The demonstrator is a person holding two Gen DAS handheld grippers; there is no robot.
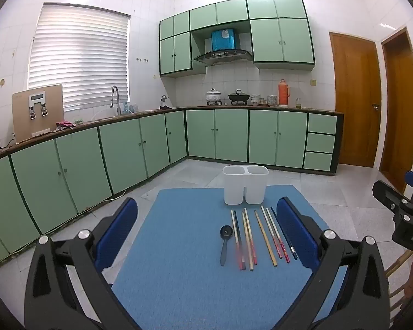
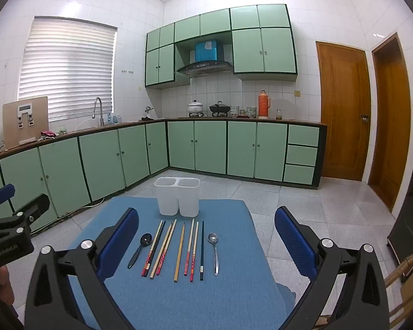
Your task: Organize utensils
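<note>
White two-compartment holder (image 2: 177, 196) stands behind chopsticks (image 2: 179, 250).

The holder (image 2: 177, 196) is standing at the tabletop's (image 2: 234, 297) far edge; chopsticks (image 2: 179, 250) are lying before it, spoons (image 2: 214, 249) flanking them.

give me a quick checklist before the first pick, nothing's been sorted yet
1. Left tongs open, nothing held: ok.
2. Right tongs open, nothing held: ok.
3. White two-compartment holder upright at the far end of the blue mat: ok. Whether its compartments hold anything: cannot tell.
4. Chopsticks lying in a row, some side by side, possibly touching: not ok for a clean single pick.
5. Black spoon and metal spoon at opposite ends of the row, apart from neighbours: ok.
6. Utensils sorted: not ok, all lie on the mat.
</note>
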